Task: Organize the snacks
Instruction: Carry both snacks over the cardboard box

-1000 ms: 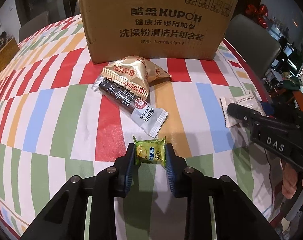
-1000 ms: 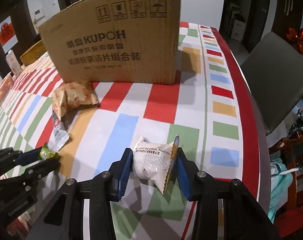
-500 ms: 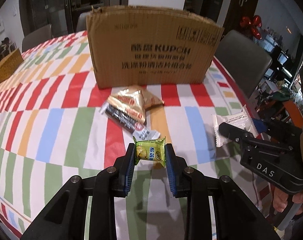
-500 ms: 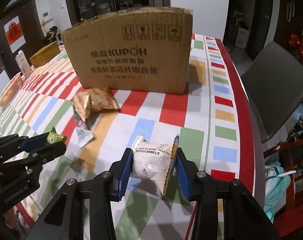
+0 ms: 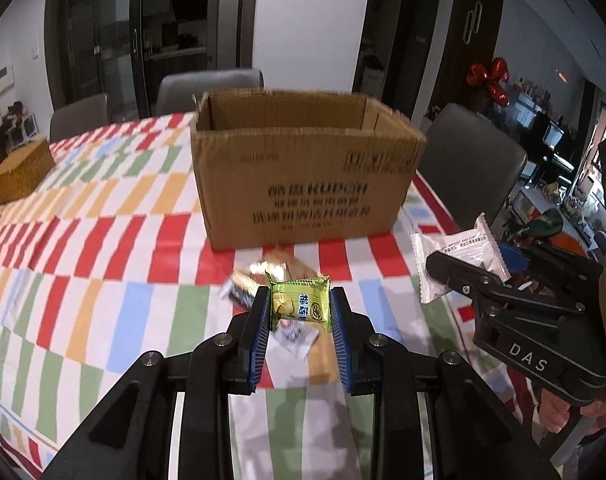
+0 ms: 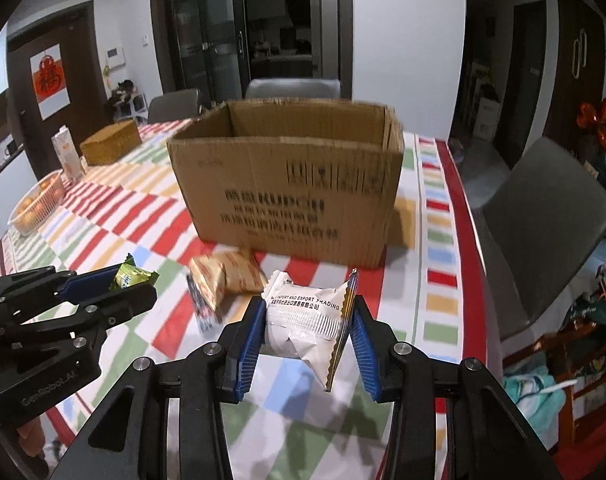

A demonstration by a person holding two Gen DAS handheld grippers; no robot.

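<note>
Over the striped tablecloth (image 5: 103,240), left tool (image 5: 301,308) pinches a green snack (image 5: 301,304), right tool (image 6: 307,320) a white packet (image 6: 303,320); blurred box (image 5: 303,184) seemingly open.

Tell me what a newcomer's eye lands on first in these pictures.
The open cardboard box dominates the middle of the striped tablecloth, top open toward the cameras. In front of it, each tool holds a snack off the table: the left tool is shut on a green packet, and the right tool is shut on a white packet. Two more snacks, a gold packet and a dark bar, lie by the box's front wall.
</note>
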